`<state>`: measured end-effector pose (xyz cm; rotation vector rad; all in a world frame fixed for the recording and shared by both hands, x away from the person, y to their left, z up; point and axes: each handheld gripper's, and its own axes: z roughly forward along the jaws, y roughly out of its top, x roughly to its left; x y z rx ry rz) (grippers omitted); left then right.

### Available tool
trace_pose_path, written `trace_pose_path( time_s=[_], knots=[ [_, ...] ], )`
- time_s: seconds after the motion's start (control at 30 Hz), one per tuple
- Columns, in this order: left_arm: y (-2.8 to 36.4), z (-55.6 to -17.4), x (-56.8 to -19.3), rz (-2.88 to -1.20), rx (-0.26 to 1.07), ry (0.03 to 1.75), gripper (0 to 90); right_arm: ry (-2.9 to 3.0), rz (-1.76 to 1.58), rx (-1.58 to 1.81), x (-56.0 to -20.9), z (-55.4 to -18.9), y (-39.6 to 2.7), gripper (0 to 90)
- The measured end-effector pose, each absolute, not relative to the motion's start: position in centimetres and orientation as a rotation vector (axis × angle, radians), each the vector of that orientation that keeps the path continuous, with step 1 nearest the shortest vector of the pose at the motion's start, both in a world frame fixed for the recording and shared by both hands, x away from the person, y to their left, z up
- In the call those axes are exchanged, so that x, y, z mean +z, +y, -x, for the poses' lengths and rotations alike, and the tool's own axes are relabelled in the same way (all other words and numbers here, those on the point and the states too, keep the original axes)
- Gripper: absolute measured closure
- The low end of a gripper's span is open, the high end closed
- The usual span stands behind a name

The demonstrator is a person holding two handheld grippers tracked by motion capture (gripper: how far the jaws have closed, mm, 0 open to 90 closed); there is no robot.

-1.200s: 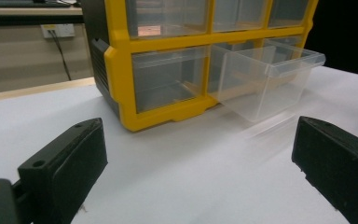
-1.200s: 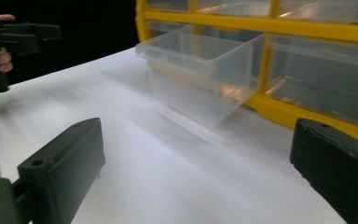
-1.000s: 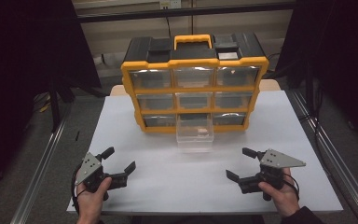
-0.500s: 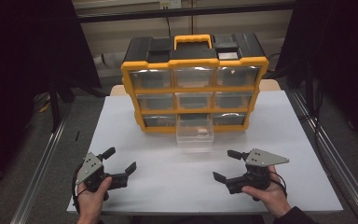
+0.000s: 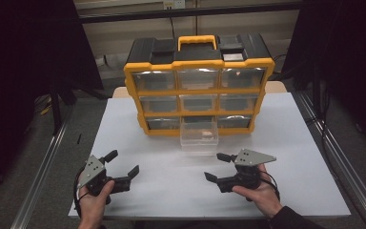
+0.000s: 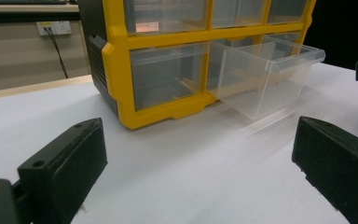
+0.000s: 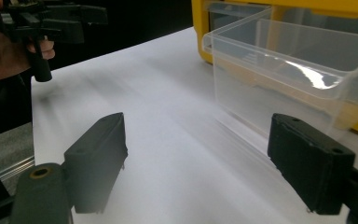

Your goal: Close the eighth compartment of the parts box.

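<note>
Both tongs released, empty, low over table's near edge: left tongs (image 5: 122, 166) near left corner, right tongs (image 5: 218, 167) mid-edge, likely staged for pulled-out clear drawer (image 5: 199, 135) of yellow organizer (image 5: 199, 86) at far edge

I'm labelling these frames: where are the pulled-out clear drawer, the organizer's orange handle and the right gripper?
clear drawer (image 5: 199, 139), high view, front wall.
orange handle (image 5: 197, 39), high view, top bar.
right gripper (image 5: 215, 166), high view, between its fingertips.
</note>
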<state>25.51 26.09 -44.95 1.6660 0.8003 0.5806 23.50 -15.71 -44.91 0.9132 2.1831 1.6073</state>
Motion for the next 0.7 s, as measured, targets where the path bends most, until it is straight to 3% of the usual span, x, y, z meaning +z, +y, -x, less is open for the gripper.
trace_pose_path(
  time_s=[0.2, 0.3, 0.7],
  knots=[
    [26.2, -25.6, -44.9, -1.678, 0.585, 0.785, 3.0, 2.194, -0.914, 1.640, -45.0, -24.1, -14.9, 30.9],
    [26.2, -25.7, -44.8, -1.682, 0.588, 0.776, 2.9, 2.196, -0.902, 1.650, -44.7, -24.4, -14.5, 42.0],
    [25.9, -25.6, -44.9, -1.673, 0.567, 0.779, 2.9, 2.204, -0.906, 1.639, -44.7, -25.1, -14.0, 67.5]
  ],
)
